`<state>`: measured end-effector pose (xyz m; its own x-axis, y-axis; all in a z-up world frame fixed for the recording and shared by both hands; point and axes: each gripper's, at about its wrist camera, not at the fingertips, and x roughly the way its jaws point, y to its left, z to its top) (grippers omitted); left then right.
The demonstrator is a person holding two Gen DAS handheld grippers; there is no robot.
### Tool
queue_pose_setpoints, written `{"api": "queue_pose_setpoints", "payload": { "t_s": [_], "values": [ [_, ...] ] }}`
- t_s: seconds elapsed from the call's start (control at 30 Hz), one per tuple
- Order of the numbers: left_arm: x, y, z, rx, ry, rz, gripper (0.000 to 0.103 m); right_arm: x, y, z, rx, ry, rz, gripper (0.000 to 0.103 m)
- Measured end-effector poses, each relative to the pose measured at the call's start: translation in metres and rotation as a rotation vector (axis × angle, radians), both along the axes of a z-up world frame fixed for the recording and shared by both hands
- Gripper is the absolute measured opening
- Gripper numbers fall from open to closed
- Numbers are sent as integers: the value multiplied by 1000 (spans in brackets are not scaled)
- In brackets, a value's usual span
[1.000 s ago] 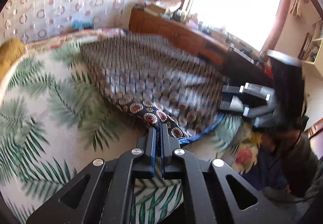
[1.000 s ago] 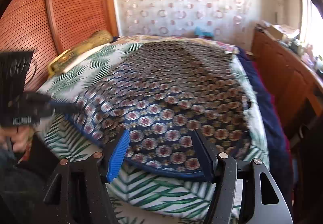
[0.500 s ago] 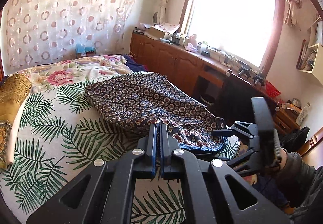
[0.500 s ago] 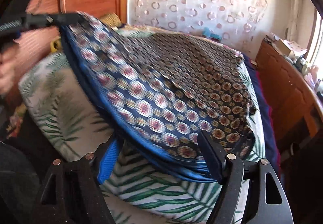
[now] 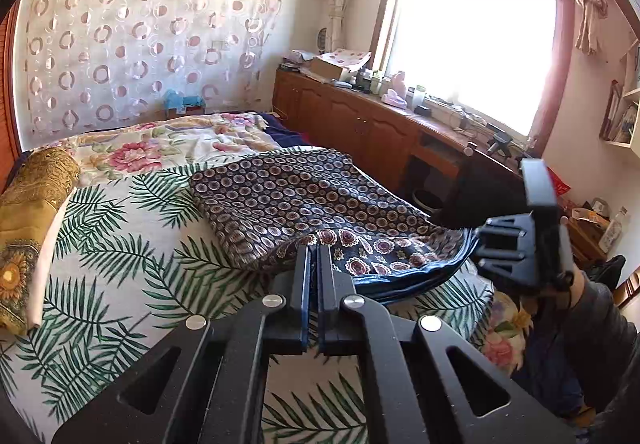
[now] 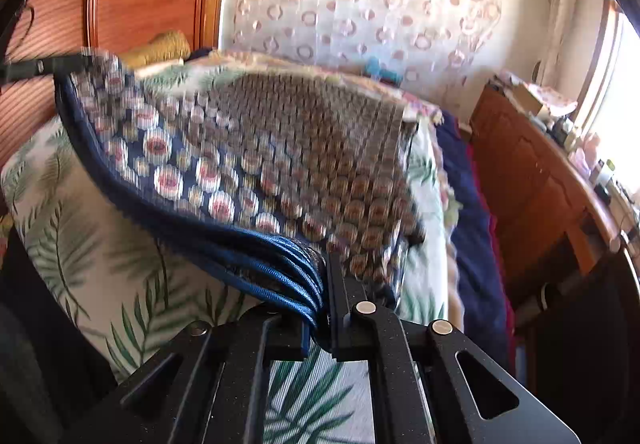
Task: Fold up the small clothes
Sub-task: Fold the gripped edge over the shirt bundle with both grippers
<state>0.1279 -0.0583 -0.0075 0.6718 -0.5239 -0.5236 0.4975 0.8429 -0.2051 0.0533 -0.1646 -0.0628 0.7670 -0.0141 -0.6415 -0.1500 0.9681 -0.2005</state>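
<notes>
Navy circle-patterned cloth garment with blue piping (image 5: 304,196), lying along the bed's (image 5: 120,268) window-side edge, is clamped at its near hem by both the left gripper (image 5: 313,256) and right gripper (image 6: 324,272), whose bunched bite could slip, skewing the fold.

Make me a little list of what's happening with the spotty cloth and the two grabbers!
cloth: dark spotty garment with blue edge, mostly lying on the leafy bedspread
left gripper: shut on the near edge
right gripper: shut on bunched blue hem
lifted part: near edge raised between the two grippers
fold: not yet finished
</notes>
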Motion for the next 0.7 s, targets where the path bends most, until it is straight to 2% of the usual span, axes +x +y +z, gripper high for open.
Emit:
{"api": "queue_pose_setpoints", "payload": {
  "t_s": [0.13, 0.33, 0.7],
  "values": [
    [17, 6, 1, 8, -4, 25, 3, 18, 2, 23, -16, -70, 11, 4],
    [45, 13, -5, 23, 6, 58, 3, 48, 5, 39, -26, -125, 22, 4],
    [106, 16, -4, 63, 18, 90, 3, 99, -8, 30, 16, -159, 50, 3]
  ]
}}
